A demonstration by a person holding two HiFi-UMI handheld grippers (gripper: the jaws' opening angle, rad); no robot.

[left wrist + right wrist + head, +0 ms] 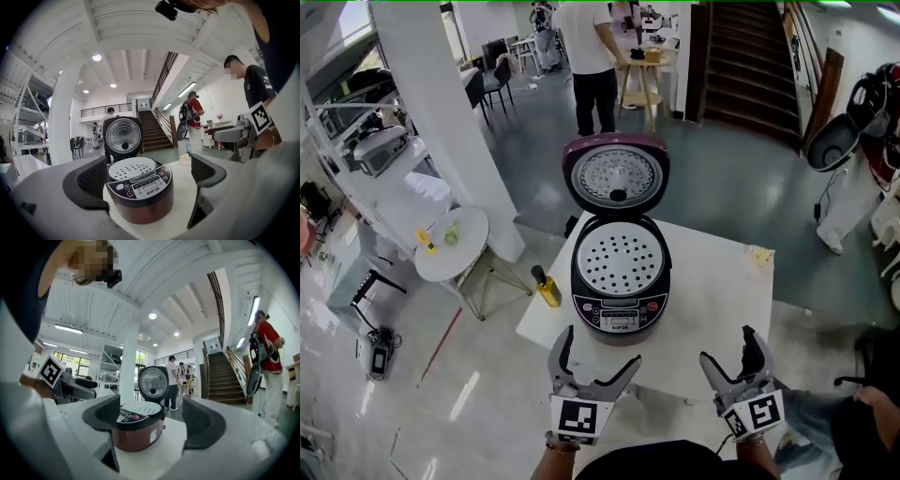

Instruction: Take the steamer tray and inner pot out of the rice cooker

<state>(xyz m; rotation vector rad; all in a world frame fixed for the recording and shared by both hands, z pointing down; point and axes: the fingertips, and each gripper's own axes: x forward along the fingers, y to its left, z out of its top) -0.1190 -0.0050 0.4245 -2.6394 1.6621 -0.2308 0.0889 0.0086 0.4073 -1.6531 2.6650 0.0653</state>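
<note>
A perforated steamer tray (pixel 620 260) sits in the open rice cooker (pixel 621 314) on the worktop (pixel 717 281). The left gripper (pixel 598 354) and right gripper (pixel 729 347) hang nearby, jaws apart, empty. The tray is likely light and rigid; pinch its rim.

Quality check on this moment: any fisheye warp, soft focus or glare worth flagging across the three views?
Head view: sharp and evenly lit, with straight lines bowing toward the edges, sheen on the glossy floor and a crisp rice cooker. Left gripper view: strong fisheye with black corners, near jaws soft, ceiling lamp blown out. Right gripper view: same round vignette, jaws out of focus, rice cooker still readable.
</note>
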